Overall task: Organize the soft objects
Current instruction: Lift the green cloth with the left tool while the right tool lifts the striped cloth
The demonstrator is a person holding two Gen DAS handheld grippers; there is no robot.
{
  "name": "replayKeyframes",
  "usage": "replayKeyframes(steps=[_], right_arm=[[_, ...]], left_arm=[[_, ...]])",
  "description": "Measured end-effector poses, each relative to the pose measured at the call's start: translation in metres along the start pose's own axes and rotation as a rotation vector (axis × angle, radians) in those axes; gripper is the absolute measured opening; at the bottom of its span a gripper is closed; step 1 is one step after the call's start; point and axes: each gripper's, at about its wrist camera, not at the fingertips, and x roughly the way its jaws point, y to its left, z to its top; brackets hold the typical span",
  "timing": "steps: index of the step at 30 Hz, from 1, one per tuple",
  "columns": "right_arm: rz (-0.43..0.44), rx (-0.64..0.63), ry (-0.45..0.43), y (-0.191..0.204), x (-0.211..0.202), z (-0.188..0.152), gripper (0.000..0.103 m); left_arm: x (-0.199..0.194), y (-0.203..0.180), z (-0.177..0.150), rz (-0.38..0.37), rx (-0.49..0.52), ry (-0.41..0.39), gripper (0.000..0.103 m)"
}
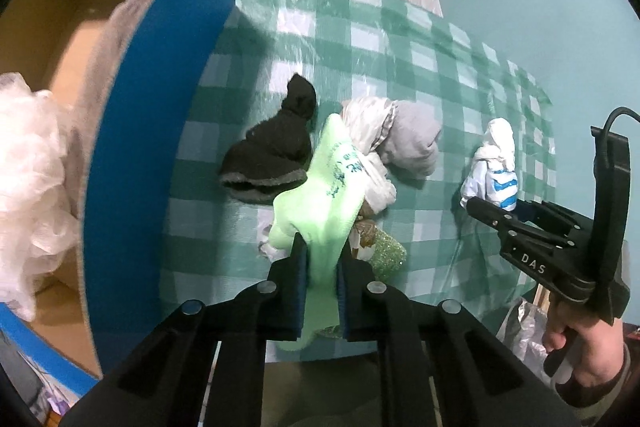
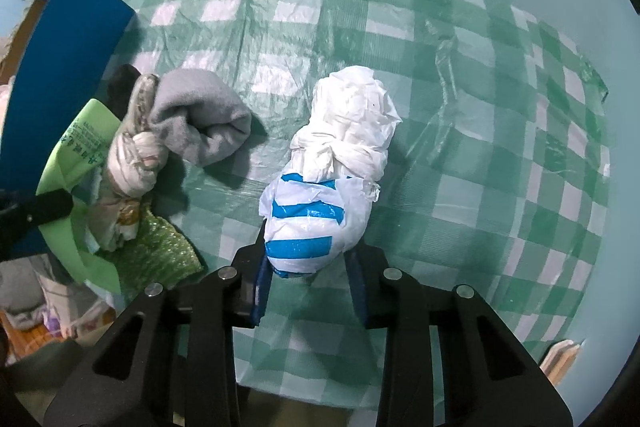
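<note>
My left gripper [image 1: 322, 267] is shut on a light green plastic bag [image 1: 326, 187] and holds it over the table's front edge. A black sock [image 1: 272, 151], a knotted whitish bag [image 1: 370, 139] and a grey sock [image 1: 414, 143] lie behind it on the green checked tablecloth [image 1: 360, 39]. My right gripper [image 2: 310, 267] is open, its jaws on either side of the near end of a knotted white bag with blue stripes [image 2: 332, 171], not closed on it. The same bag [image 1: 494, 163] and the right gripper [image 1: 500, 215] show in the left wrist view.
A blue cardboard box [image 1: 160, 107] stands open at the left, holding a grey cloth [image 1: 120, 27] and crumpled clear plastic [image 1: 28, 179]. A glittery green item [image 2: 160, 251] lies near the front edge. The table edge [image 2: 304, 393] is close below both grippers.
</note>
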Motion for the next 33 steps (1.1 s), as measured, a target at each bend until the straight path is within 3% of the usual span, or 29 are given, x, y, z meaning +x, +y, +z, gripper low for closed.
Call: replayKeyframes(steps=[8,33], right_arm=[[0.019,-0.041,-0.036,0.009,-0.028,-0.011,0.03],[0.024,-0.173,-0.117,0.053,-0.114,0.009,0.03]], left_arm=[[-0.023,-0.012,0.001,0.008,0.045,-0.055,0.007],[-0.089,-0.028,0.003,0.052,0.172,-0.196,0.006]])
